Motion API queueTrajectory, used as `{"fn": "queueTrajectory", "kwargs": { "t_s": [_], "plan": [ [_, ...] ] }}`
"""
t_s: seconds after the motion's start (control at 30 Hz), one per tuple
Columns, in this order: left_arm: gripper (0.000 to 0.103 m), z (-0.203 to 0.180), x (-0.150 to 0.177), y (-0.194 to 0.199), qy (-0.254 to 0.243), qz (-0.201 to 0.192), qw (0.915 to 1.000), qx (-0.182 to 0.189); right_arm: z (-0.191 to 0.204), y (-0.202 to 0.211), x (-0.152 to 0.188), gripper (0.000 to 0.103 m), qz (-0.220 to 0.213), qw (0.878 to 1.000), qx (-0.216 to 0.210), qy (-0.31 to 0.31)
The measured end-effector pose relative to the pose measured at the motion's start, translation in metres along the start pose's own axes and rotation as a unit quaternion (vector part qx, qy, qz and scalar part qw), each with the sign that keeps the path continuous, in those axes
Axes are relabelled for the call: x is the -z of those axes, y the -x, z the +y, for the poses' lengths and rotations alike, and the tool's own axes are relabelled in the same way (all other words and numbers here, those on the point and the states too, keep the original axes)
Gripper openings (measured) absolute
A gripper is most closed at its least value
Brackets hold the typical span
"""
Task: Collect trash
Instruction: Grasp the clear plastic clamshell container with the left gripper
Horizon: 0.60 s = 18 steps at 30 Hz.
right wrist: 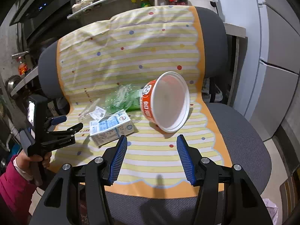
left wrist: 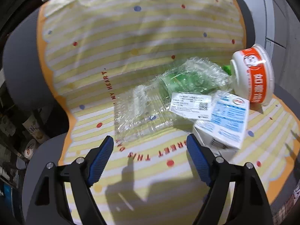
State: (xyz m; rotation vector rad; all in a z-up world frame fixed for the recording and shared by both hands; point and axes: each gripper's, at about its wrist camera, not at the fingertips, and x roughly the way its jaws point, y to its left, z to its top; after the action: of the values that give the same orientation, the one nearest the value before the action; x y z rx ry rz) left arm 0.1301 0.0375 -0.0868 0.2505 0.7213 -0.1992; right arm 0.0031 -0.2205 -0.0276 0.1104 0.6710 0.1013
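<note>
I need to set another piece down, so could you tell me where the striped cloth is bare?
Bare: the striped yellow cloth in front of the white milk carton and orange paper bowl, and the backrest above them. Crowded: mid-seat, where carton, bowl and crumpled clear plastic packaging cluster.

We are seeing the left wrist view smeared by blur, so the print on the milk carton (left wrist: 227, 116) and the white label (left wrist: 190, 104) is staying unreadable. The green bottle (left wrist: 189, 78) is hiding its neck behind the orange paper bowl (left wrist: 253, 75). Shelf jars (right wrist: 88, 1) are looking too small to identify.
</note>
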Motion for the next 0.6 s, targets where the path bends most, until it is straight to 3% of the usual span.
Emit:
{"fn": "queueTrajectory", "kwargs": {
  "t_s": [0.23, 0.5, 0.6],
  "plan": [
    [0.077, -0.008, -0.010, -0.039, -0.040, 0.045, 0.9982, -0.002, -0.008, -0.014, -0.005, 0.056, 0.003, 1.000, 0.008, -0.008],
    [0.075, -0.015, -0.023, -0.059, -0.073, 0.052, 0.9960, -0.001, -0.013, -0.023, -0.005, 0.056, 0.009, 1.000, 0.010, -0.014],
    [0.063, -0.017, -0.025, -0.055, -0.086, 0.035, 0.9956, -0.015, -0.016, -0.023, -0.003, 0.056, 0.010, 1.000, 0.011, -0.018]
  ]
}}
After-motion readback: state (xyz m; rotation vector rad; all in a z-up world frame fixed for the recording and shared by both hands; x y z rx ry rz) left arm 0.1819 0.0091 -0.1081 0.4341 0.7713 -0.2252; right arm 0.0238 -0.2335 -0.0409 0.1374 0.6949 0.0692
